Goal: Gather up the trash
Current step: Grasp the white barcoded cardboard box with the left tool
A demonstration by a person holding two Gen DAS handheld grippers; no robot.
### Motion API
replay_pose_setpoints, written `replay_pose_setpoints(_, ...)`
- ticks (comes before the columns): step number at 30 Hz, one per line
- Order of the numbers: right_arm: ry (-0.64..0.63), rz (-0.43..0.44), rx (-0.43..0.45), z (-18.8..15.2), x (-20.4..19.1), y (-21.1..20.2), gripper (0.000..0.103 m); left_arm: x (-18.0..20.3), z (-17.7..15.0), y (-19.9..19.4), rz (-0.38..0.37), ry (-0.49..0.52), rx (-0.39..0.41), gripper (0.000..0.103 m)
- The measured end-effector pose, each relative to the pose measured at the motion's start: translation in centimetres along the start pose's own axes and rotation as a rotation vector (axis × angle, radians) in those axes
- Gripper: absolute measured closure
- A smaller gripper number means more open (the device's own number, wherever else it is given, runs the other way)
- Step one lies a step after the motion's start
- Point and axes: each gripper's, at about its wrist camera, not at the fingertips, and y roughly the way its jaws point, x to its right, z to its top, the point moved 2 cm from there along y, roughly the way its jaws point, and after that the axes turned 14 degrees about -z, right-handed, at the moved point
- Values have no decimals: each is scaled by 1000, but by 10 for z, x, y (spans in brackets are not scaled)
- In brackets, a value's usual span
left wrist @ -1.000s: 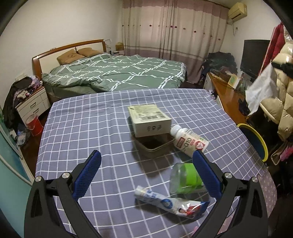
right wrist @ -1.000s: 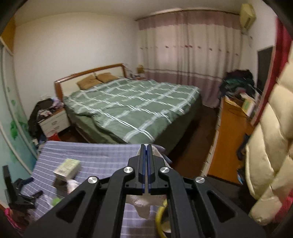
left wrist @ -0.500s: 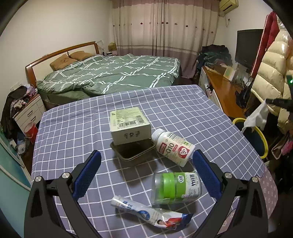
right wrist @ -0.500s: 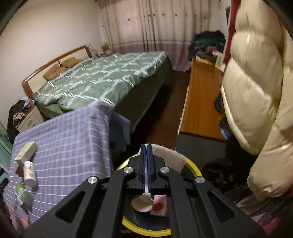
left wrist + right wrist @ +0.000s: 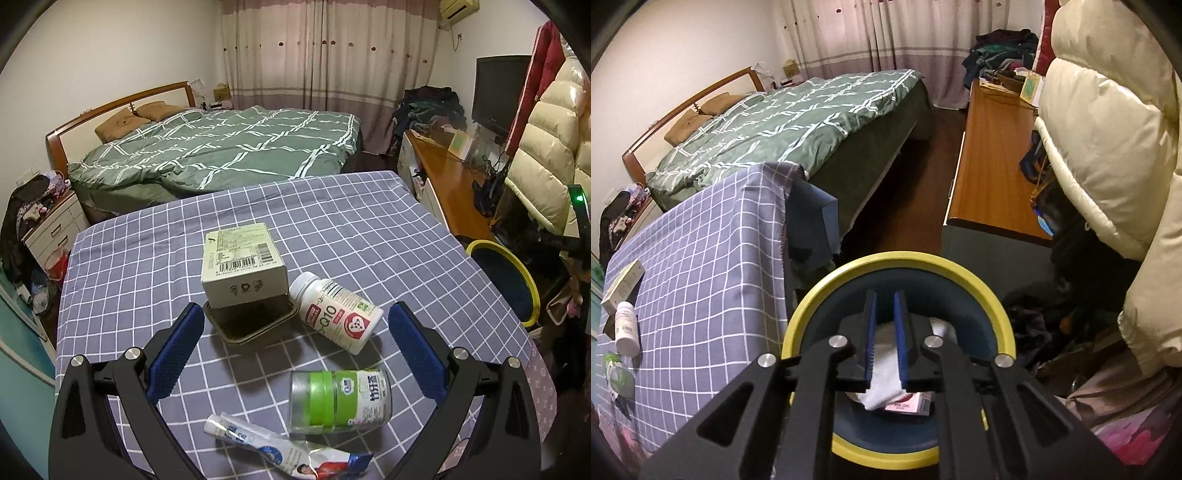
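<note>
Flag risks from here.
1. The right gripper has just been opening, with the white tissue in its gap: it may cling to a pad rather than drop into the yellow-rimmed bin.
2. The white bottle and green-lidded jar lie on their sides; the open left gripper could roll them.
</note>
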Motion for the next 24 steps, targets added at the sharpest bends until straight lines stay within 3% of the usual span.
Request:
replay_pose_setpoints(6, -13, 20, -1, -2, -9, -2, 90, -9, 18, 22, 3, -25, -46, 5)
replay_pose_setpoints(14, -44, 40, -30, -7, -26, 9, 89, -47, 58, 62, 16, -152, -124, 5)
replay_pose_setpoints(19, -55, 51, -40, -6, -35, 13, 89, -75, 72, 93, 23, -237, -219, 5)
replay_pose_setpoints(24, -67, 57, -53, -8, -42, 18, 88, -87, 71, 124, 40, -255, -298, 5)
